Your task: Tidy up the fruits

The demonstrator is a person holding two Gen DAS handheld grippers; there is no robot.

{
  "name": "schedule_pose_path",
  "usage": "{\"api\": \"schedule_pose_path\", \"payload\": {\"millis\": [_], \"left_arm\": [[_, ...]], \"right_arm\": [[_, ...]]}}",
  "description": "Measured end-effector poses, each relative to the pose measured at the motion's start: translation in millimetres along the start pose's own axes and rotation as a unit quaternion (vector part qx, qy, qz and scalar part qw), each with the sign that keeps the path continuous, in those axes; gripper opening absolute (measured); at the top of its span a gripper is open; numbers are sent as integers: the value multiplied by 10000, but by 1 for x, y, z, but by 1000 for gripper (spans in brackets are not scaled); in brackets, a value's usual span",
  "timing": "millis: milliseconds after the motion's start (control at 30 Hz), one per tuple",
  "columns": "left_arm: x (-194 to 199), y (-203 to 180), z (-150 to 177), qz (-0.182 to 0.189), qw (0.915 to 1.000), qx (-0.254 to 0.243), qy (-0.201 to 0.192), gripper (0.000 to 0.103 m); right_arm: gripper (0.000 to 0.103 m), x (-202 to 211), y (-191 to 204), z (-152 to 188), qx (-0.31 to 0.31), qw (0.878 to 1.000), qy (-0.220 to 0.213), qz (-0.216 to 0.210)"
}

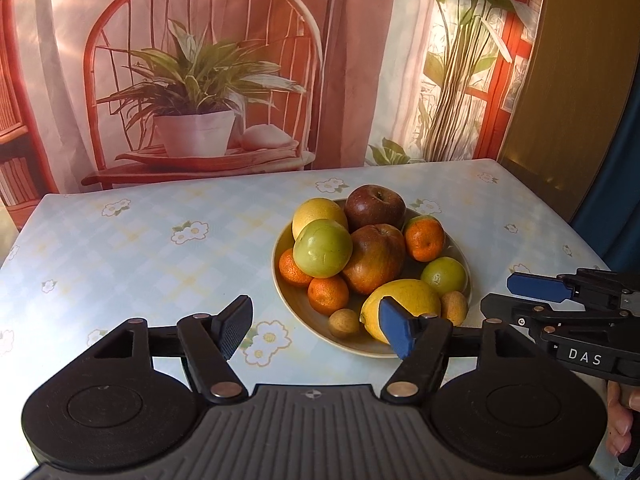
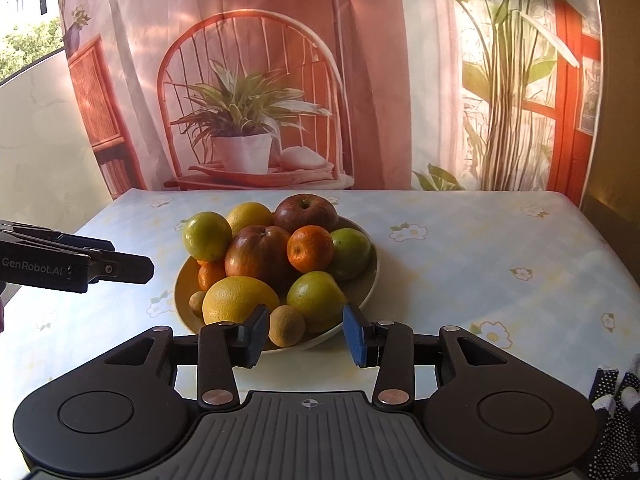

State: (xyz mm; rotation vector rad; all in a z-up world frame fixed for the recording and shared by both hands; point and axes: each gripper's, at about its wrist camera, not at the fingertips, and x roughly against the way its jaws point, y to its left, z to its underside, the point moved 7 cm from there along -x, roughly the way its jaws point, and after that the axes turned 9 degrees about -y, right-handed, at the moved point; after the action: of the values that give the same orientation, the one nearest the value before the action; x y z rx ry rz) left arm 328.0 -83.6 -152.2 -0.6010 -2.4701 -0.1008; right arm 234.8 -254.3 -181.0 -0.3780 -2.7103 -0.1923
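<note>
A tan plate [image 1: 280, 280] [image 2: 362, 286] on the table holds a pile of fruit: two red apples [image 1: 374, 206] [image 2: 260, 256], green apples [image 1: 322, 248] [image 2: 208, 236], tangerines [image 1: 425, 238] [image 2: 310, 249], yellow citrus [image 1: 404, 304] [image 2: 238, 298] and small brown fruits [image 1: 344, 323] [image 2: 286, 326]. My left gripper [image 1: 316, 330] is open and empty at the plate's near left rim. My right gripper [image 2: 305, 334] is open and empty just before the plate's near rim; it also shows in the left wrist view [image 1: 504, 294]. The left gripper shows in the right wrist view [image 2: 132, 268].
The table [image 1: 140, 260] [image 2: 460, 260] has a pale blue checked cloth with white flowers. A printed backdrop [image 1: 200, 80] [image 2: 248, 100] of a chair and plants hangs behind its far edge. A dotted cloth [image 2: 616, 408] shows at the lower right.
</note>
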Motion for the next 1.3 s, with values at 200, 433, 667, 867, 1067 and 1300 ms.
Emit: {"api": "schedule_pose_path", "payload": {"millis": [200, 433, 667, 867, 1067, 1300], "left_arm": [[19, 4, -3, -115, 9998, 13, -177, 88], [44, 5, -9, -160, 9991, 158, -359, 90], [82, 7, -32, -435, 9965, 132, -699, 90], [116, 11, -59, -609, 9930, 244, -985, 90], [143, 5, -79, -752, 9892, 92, -1255, 91], [165, -5, -88, -937, 9846, -115, -1471, 92]], "right_arm": [[75, 11, -1, -9, -56, 9999, -122, 47], [103, 28, 2, -25, 151, 9990, -269, 315], [103, 53, 13, -52, 209, 9980, -473, 353], [103, 78, 20, -82, 113, 9973, -666, 281], [103, 99, 29, -108, 184, 9962, -794, 309], [103, 118, 36, -125, 211, 9950, -921, 310]]}}
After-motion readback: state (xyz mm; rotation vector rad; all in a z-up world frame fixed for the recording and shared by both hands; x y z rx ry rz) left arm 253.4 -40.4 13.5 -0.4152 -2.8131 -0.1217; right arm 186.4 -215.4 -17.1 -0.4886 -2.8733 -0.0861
